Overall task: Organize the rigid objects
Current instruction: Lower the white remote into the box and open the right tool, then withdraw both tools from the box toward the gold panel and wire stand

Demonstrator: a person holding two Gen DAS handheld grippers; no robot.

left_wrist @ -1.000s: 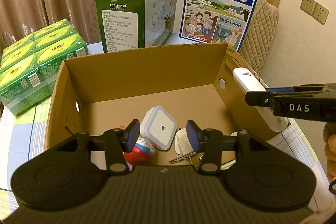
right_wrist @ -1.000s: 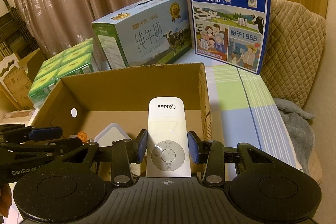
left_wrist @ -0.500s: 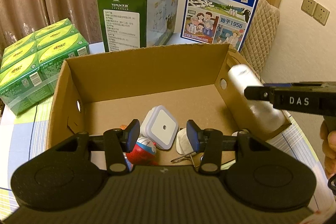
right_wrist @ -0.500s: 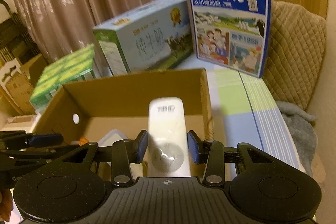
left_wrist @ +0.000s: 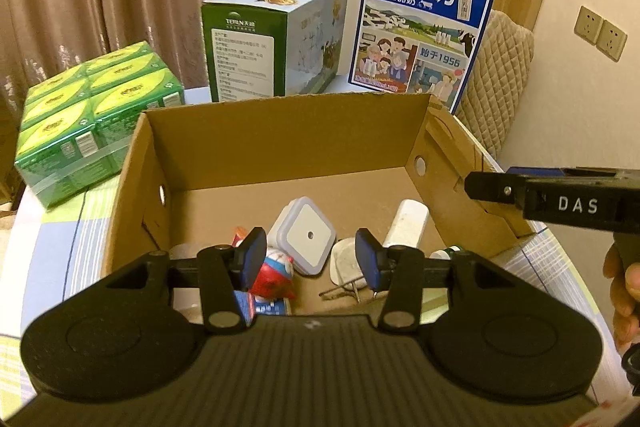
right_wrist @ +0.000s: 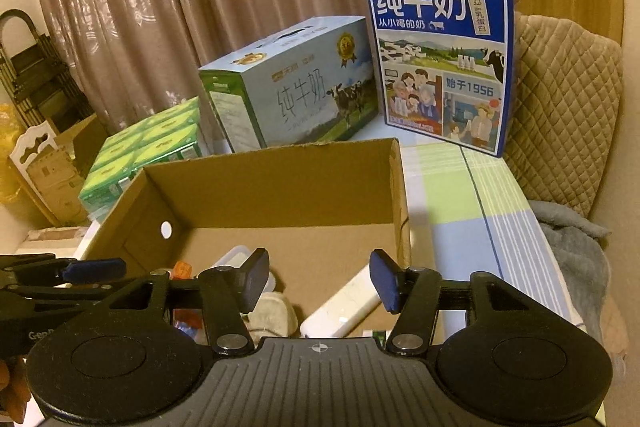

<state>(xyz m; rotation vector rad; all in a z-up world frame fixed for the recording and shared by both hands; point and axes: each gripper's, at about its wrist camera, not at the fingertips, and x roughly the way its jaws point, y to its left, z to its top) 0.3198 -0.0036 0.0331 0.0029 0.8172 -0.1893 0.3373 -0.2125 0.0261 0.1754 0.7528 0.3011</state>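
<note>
Covering the desk: a cloth [right_wrist: 492,195] with pale green, blue and white blocks and thin stripes is seen over the whole desk top.
Cardboard box: an open brown cardboard box [left_wrist: 280,143] is set on the cloth, with a round hole punched in each side wall.
Remote control: the white remote control [right_wrist: 340,307] is lying on the floor of the box against its right wall, tilted, free of both grippers.
Other contents: a square white night light [left_wrist: 306,235], a red and white figure [left_wrist: 274,277] and a few small items, too small to be told, are seen near the front wall of the box.
Right gripper: the right gripper [right_wrist: 318,281] is held above the remote; its fingers have just been opening, and nothing is pressed between them.
Left gripper: the left gripper [left_wrist: 310,263] is held over the front of the box, its fingers partly apart with nothing gripped.
Far edge of the desk: a green-ended milk carton [left_wrist: 276,39] and a blue milk carton [right_wrist: 444,63] are stood there, with a wrapped pack of green boxes [left_wrist: 92,115] at the far left corner.
Room: brown curtains [right_wrist: 160,7] are hung behind, a quilted chair back [right_wrist: 560,99] is seen at the right edge, and wall sockets [left_wrist: 600,33] are fitted to the cream wall.
</note>
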